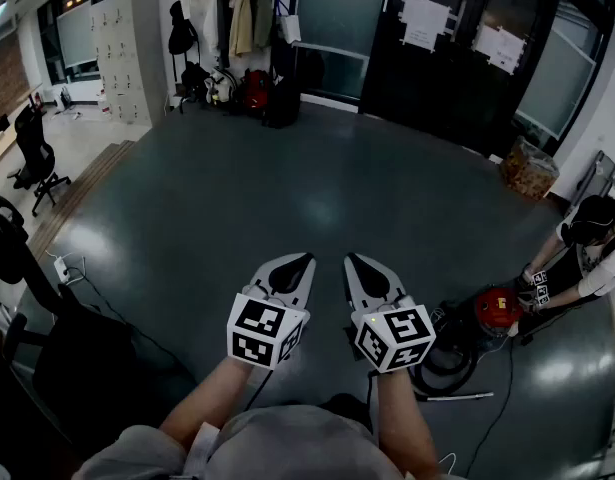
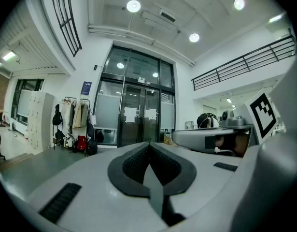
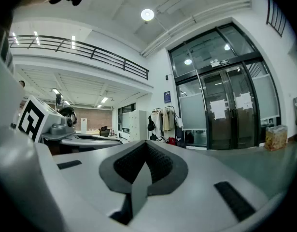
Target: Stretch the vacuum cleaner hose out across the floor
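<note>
Head view showed the left gripper (image 1: 305,260) and right gripper (image 1: 350,261) level, jaws pressed together on nothing; the vacuum cleaner hose (image 1: 427,378) lay coiled by the red vacuum (image 1: 497,308), low right; turning there, opening and pinching its free end seemed wise.

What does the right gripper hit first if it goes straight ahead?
Looks free nearby: the right gripper, shut and empty, points level over the floor. First in line is probably the coat rack across the room; depth unclear.

The head view looks steeply down at the floor (image 1: 287,198). Both gripper views face level toward the far glass doors (image 2: 138,115), seen in all three.
</note>
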